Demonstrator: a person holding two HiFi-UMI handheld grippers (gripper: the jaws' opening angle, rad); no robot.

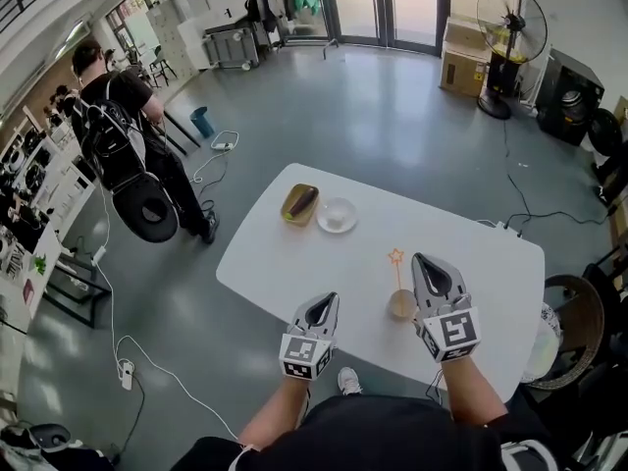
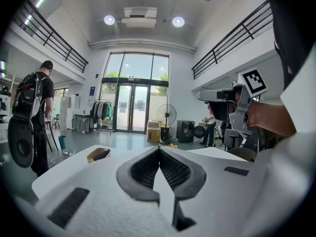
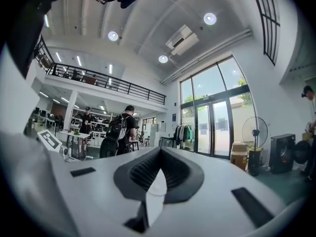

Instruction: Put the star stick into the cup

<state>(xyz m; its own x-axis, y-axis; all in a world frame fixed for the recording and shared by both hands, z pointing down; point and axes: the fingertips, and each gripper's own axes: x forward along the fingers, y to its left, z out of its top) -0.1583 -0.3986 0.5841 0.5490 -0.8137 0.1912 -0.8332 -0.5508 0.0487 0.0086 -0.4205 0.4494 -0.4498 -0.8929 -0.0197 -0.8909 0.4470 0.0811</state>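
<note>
Head view: a white tabletop (image 1: 294, 263) carries a brown cup (image 1: 402, 305) near its front edge. The star stick (image 1: 397, 263) stands upright in the cup, star end up. The right gripper (image 1: 422, 261) hovers just beside the cup on its right. The left gripper (image 1: 329, 302) hangs over the front edge, well apart from the cup. Farther back lie a yellow tray (image 1: 299, 204) and, just beside it, a pale dish (image 1: 337, 215). A person with a backpack (image 1: 123, 135) stands on the floor to the left.

Left gripper view: the fingers (image 2: 143, 169) meet at their tips with nothing between them. Beyond them appear the tabletop (image 2: 64, 172), the yellow tray (image 2: 98, 154), the person (image 2: 34, 112) and a standing fan (image 2: 167, 116).

Right gripper view: the fingers (image 3: 140, 174) are likewise closed together and empty. The person (image 3: 120, 131) and the fan (image 3: 254, 132) show in the background.
</note>
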